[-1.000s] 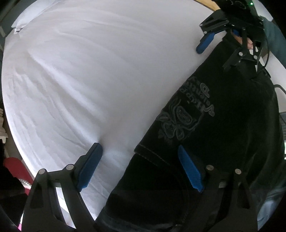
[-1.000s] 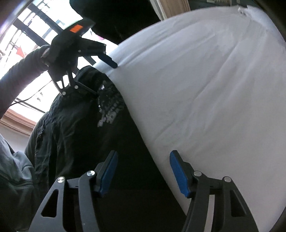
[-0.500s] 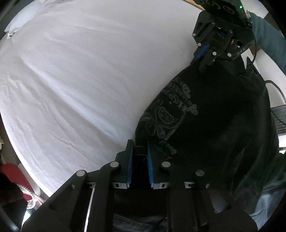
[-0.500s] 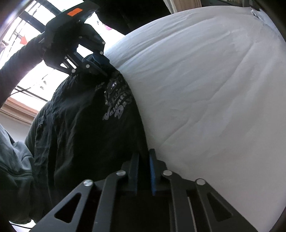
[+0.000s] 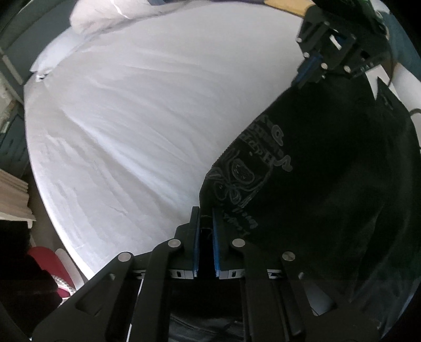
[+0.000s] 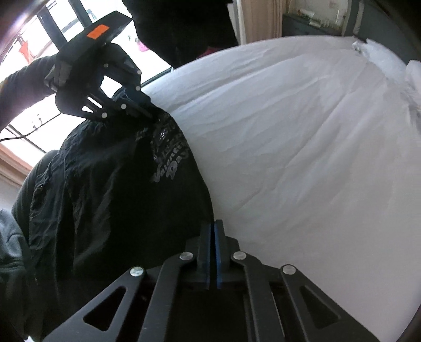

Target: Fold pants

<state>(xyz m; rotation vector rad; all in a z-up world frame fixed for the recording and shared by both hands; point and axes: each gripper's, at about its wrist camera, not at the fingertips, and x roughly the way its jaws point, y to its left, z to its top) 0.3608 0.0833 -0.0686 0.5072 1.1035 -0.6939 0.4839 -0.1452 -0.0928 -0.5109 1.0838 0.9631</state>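
Observation:
Black pants (image 5: 329,189) with a pale printed design lie along the edge of a white bed sheet (image 5: 131,118). My left gripper (image 5: 205,210) pinches one corner of the cloth, its blue pads closing tight on a fold of it. In the same view my right gripper (image 5: 309,76) grips the far corner, lifted off the sheet. Seen from the right wrist, my right gripper (image 6: 211,223) has its pads pressed together on the pants' (image 6: 118,184) edge. My left gripper (image 6: 146,111) holds the other corner up there.
A white pillow (image 5: 100,15) lies at the bed's far end. A red object (image 5: 44,260) and stacked boards (image 5: 10,197) sit beside the bed. A bright window (image 6: 26,39) stands behind the person's dark sleeve (image 6: 21,86). A grey garment (image 6: 10,250) hangs low on the left.
Both grippers went from wide open to shut on corners of the pants. Both have since risen, and the pants' edge is lifting off the sheet.

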